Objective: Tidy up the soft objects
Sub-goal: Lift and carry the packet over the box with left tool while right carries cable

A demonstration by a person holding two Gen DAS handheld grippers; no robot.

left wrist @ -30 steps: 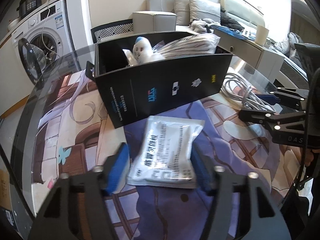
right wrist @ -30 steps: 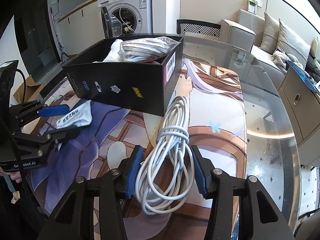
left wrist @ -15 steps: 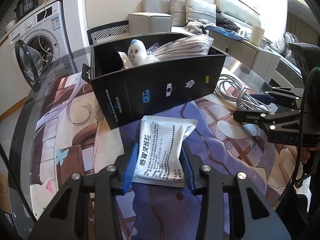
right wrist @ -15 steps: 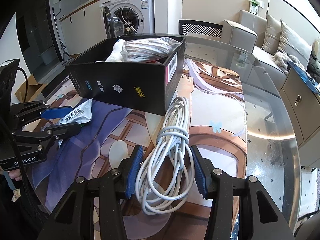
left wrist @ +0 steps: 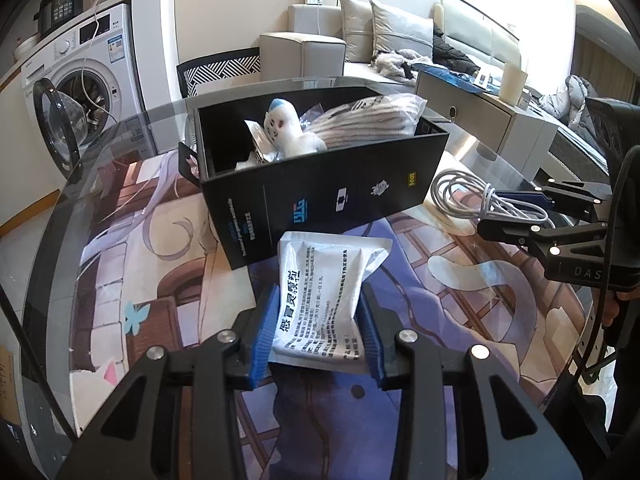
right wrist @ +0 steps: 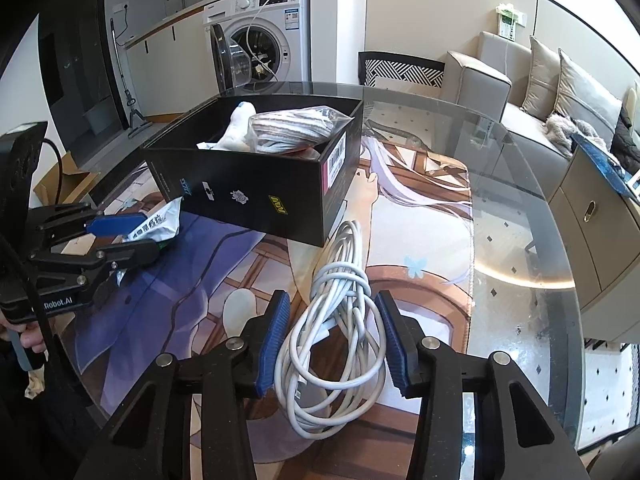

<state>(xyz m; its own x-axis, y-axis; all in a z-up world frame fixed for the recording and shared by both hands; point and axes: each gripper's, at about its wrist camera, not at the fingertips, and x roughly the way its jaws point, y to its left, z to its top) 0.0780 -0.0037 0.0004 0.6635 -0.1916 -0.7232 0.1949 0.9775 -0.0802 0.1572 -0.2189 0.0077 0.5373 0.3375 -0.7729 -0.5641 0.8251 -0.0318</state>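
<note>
My left gripper [left wrist: 318, 330] is shut on a white printed pouch [left wrist: 324, 292], squeezing its near end and lifting it just off the mat in front of the black box [left wrist: 328, 196]. The box holds a white plush toy [left wrist: 282, 128] and a bagged striped cloth [left wrist: 372, 120]. In the right wrist view the pouch [right wrist: 154, 226] sits in the left gripper [right wrist: 128, 236] at the left. My right gripper [right wrist: 334, 338] is open, its pads on either side of a coiled white cable [right wrist: 336, 320] lying on the mat.
The round glass table [right wrist: 516, 216] carries a printed anime mat [left wrist: 160, 240]. A washing machine [left wrist: 76, 80] with its door open, a patterned chair [right wrist: 400, 68] and a sofa [left wrist: 380, 36] stand beyond the table. A cabinet [right wrist: 600, 232] stands at the right.
My left gripper has closed from wide open onto the white pouch and raised it slightly. My right gripper has stayed open around the cable, barely moving.
</note>
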